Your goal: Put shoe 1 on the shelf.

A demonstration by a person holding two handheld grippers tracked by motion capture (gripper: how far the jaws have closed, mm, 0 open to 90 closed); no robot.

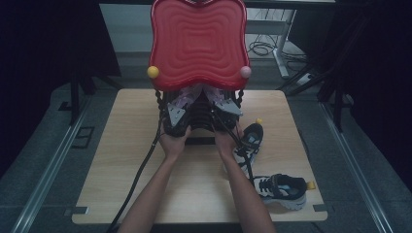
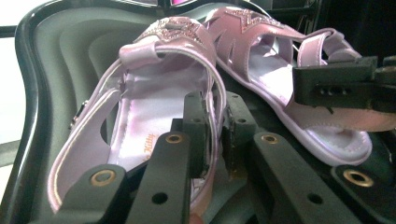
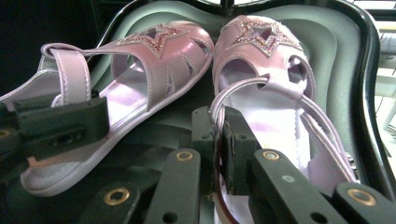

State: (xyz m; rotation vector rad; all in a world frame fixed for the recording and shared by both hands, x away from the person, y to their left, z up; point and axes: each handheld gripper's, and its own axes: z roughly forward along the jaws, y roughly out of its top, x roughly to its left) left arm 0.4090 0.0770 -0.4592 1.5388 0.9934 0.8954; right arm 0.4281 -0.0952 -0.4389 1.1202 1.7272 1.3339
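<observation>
Two pink sandals with glittery star fronts lie side by side in a black tray [image 3: 327, 37] under a red shelf top [image 1: 198, 41]. In the left gripper view, my left gripper [image 2: 215, 116] is shut on the thin heel strap of the left sandal [image 2: 140, 107]. In the right gripper view, my right gripper [image 3: 217, 121] pinches the heel strap of the right sandal [image 3: 275, 107]. Each view also shows the other sandal [image 2: 271, 70] [image 3: 154, 60] with the other gripper's black jaw at its heel. From above, both grippers [image 1: 176, 119] [image 1: 224, 111] sit at the tray's front edge, hands close together.
The rack stands at the back middle of a wooden table [image 1: 126, 160], with a yellow ball [image 1: 153, 72] and a pink ball [image 1: 245, 72] at the red top's corners. Two black-and-white sneakers [image 1: 250, 141] [image 1: 282, 189] lie at the right front. Cables trail from both grippers.
</observation>
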